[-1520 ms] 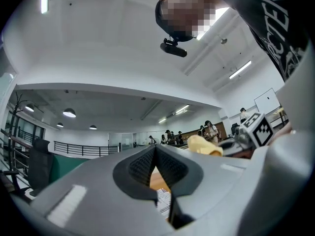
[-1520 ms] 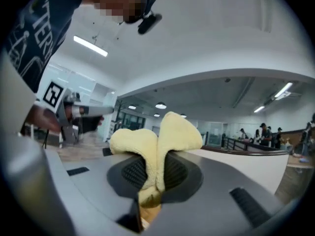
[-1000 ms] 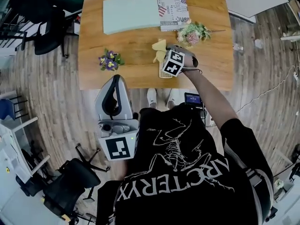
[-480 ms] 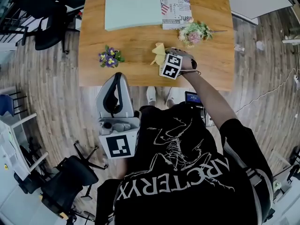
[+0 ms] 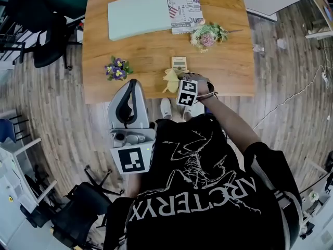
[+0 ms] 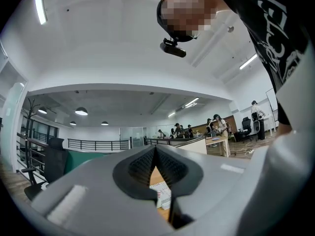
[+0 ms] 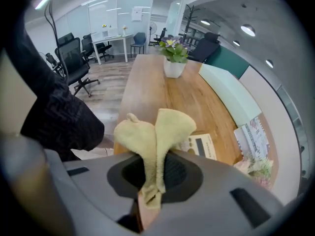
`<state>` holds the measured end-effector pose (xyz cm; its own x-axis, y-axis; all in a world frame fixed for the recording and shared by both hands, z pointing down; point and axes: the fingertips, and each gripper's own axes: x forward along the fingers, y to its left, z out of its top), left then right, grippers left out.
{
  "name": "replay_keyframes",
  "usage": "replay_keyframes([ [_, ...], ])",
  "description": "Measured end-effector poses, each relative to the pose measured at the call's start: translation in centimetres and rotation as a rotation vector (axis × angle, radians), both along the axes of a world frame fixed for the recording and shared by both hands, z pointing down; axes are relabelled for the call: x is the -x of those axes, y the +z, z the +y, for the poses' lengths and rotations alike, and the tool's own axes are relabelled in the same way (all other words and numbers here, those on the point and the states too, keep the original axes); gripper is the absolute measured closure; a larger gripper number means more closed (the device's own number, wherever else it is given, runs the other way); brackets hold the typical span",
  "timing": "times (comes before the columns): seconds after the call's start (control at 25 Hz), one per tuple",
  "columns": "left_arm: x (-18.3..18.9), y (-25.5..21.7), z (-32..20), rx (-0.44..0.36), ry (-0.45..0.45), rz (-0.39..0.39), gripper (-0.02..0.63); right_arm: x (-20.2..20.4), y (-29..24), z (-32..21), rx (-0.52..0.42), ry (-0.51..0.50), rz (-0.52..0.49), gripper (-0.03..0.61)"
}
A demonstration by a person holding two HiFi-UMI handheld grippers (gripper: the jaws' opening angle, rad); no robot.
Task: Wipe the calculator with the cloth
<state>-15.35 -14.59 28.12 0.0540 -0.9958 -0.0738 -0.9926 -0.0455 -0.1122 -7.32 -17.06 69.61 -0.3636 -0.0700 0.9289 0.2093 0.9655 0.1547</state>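
Note:
The small beige calculator (image 5: 179, 64) lies flat on the wooden table (image 5: 140, 61), uncovered; it also shows just beyond the cloth in the right gripper view (image 7: 202, 147). My right gripper (image 5: 176, 84) is shut on a yellow cloth (image 5: 169, 79), held over the table's near edge, just short of the calculator. In the right gripper view the cloth (image 7: 156, 132) stands up out of the closed jaws in two lobes. My left gripper (image 5: 130, 84) hangs off the table by the person's body, shut and empty (image 6: 155, 152), pointing up and over the table.
A pale green pad (image 5: 138, 13) and a printed magazine (image 5: 185, 5) lie at the far edge. A pink bouquet (image 5: 206, 35) is right of centre; a small purple flower pot (image 5: 117, 69) stands at left. Office chairs (image 5: 47, 40) stand on the wooden floor.
My right gripper has drawn the cloth back toward the near table edge, off the calculator, which now shows bare. The left gripper has stayed put.

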Motion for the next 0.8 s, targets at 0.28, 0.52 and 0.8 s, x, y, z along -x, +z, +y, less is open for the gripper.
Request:
replay_keyframes([
  [0.28,-0.6,-0.1,-0.5,-0.011,0.045,0.005,0.604,-0.7,0.5,3.8,0.068,-0.022,0.024,0.526],
  [0.52,-0.8,-0.6,-1.0,-0.028,0.075,0.004,0.604,-0.5,-1.1,3.8,0.146,0.105,-0.091,0.526],
  [0.8,-0.7,-1.8,-1.8,-0.086,0.111,-0.008,0.604,-3.2,-20.9,-5.7,0.007,0.517,-0.692,0.526],
])
